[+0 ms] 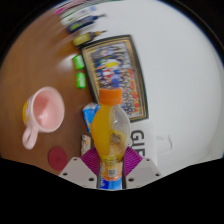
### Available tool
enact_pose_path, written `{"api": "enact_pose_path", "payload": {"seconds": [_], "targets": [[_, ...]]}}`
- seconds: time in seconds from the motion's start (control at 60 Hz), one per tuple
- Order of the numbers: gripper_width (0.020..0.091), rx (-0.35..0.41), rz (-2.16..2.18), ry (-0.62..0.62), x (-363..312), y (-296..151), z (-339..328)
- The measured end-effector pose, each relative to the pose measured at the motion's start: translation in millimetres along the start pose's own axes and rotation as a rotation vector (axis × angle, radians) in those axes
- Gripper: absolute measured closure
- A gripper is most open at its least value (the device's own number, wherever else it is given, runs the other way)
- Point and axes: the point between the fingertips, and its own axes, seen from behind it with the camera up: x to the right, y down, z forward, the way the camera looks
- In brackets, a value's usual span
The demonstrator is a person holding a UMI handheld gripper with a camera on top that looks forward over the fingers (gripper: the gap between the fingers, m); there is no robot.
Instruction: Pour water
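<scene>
So I've got the bottle (pixel 112 135) in hand: my gripper (pixel 111 168) is clamped on its lower body, both pink pads (pixel 92 160) pressing the sides, and it stands upright with the orange cap on top. The pink cup (pixel 42 114) sits on the counter (pixel 180 80) to the left of the bottle, well apart from it, mouth up, and I can't tell if anything's in it. My read: grab is done, pouring isn't. What's left is carrying the bottle over the cup and tipping. Beyond the bottle there's a colourful picture board (pixel 118 72).
</scene>
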Motion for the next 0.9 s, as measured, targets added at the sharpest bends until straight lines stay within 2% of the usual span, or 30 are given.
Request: {"api": "enact_pose_path", "payload": {"seconds": [0.1,0.333,0.433,0.667,0.75,0.867,0.9], "targets": [[0.0828,0.018,0.316,-0.051,8,2,-5],[0.0828,0.071,0.969,-0.282,-27,6,7],[0.0829,0.089,1.083,-0.342,-53,13,19],[0.0821,0.059,1.19,-0.442,-116,34,34],[0.0807,0.097,1.204,-0.422,-116,37,34],[0.0703,0.112,1.25,-0.428,-116,43,32],[0.0654,0.109,1.26,-0.429,-117,44,32]]}}
